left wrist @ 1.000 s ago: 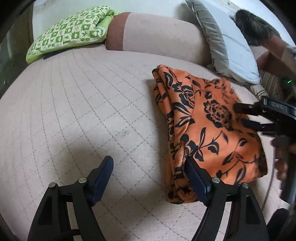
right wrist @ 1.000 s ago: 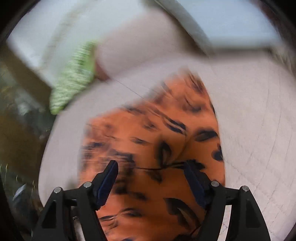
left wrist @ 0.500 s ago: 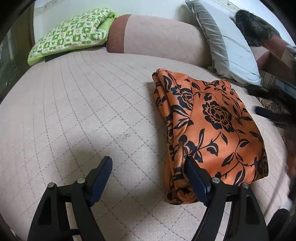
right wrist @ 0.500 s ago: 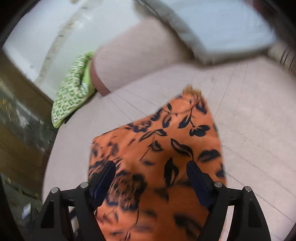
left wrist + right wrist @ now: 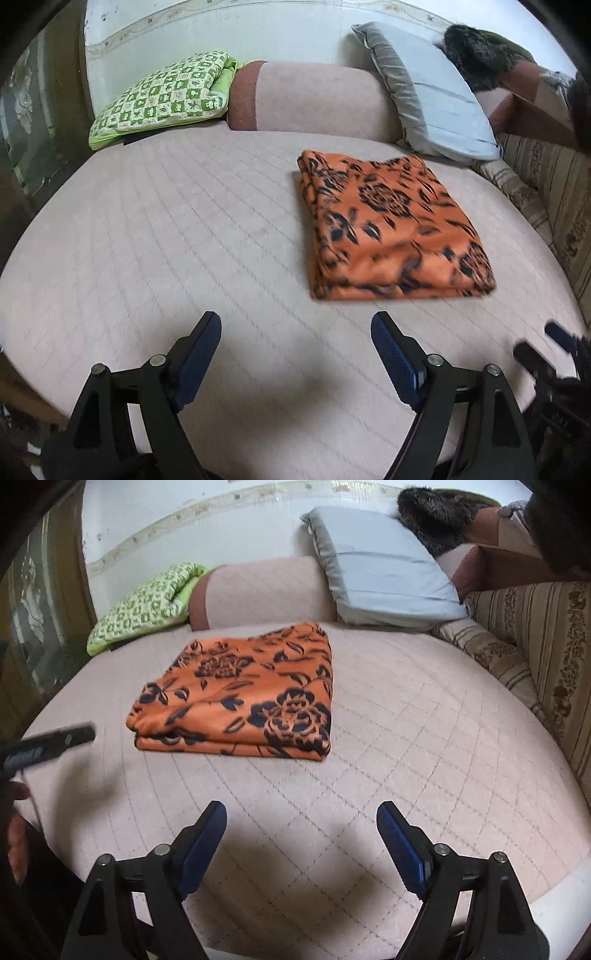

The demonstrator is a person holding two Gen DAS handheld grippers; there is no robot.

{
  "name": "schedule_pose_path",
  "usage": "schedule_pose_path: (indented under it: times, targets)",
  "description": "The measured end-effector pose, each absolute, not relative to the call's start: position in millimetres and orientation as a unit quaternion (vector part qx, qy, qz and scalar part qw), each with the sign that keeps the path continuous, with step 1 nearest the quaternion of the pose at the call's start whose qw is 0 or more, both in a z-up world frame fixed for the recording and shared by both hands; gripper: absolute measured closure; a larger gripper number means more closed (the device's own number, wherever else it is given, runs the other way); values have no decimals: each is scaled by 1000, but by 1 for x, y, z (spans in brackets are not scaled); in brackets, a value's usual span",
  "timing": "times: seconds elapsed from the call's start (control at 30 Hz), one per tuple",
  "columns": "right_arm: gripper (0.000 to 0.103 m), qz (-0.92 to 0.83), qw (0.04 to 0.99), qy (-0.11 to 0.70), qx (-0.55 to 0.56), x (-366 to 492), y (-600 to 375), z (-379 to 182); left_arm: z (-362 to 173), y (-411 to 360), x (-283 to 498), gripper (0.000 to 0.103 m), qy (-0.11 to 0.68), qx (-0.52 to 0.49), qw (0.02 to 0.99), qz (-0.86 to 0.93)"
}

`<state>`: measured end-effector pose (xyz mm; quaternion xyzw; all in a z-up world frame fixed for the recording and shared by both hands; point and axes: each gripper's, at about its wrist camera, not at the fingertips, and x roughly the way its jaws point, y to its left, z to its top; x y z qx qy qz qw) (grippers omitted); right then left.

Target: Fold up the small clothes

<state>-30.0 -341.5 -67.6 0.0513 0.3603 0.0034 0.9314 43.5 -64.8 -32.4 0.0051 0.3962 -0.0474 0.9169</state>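
An orange garment with a black flower print point(image 5: 388, 229) lies folded into a flat rectangle on the pink quilted bed point(image 5: 184, 240). It also shows in the right wrist view point(image 5: 240, 698), folded in layers. My left gripper point(image 5: 295, 328) is open and empty, held above the bed in front of the garment. My right gripper point(image 5: 301, 816) is open and empty, also short of the garment. The right gripper shows blurred at the lower right of the left wrist view point(image 5: 546, 350). The left gripper shows at the left edge of the right wrist view point(image 5: 48, 744).
A green checked pillow point(image 5: 162, 99) and a pink bolster point(image 5: 314, 99) lie at the bed's head. A grey pillow point(image 5: 432, 96) leans at the back right. A striped sofa point(image 5: 535, 653) borders the bed's right side. A dark furry item point(image 5: 436, 513) lies behind the grey pillow.
Both grippers have pulled back from the garment toward the bed's near edge. The left finger that touched the garment's edge is now clear of it. The garment lies folded and still.
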Motion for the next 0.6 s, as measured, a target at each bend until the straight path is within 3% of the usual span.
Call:
schedule_pose_path:
  times: [0.1,0.43,0.6]
  targets:
    - [4,18,931,361,54,-32,-340,-62,-25,-75,33,16,385,7,922,-43]
    - [4,13,939,340,48,-42,-343,-62,-2,-111,24,3,378,26,925,-35]
    - [4,5,944,324,56,-46,-352,-57,2,-117,22,2,371,24,927,-45]
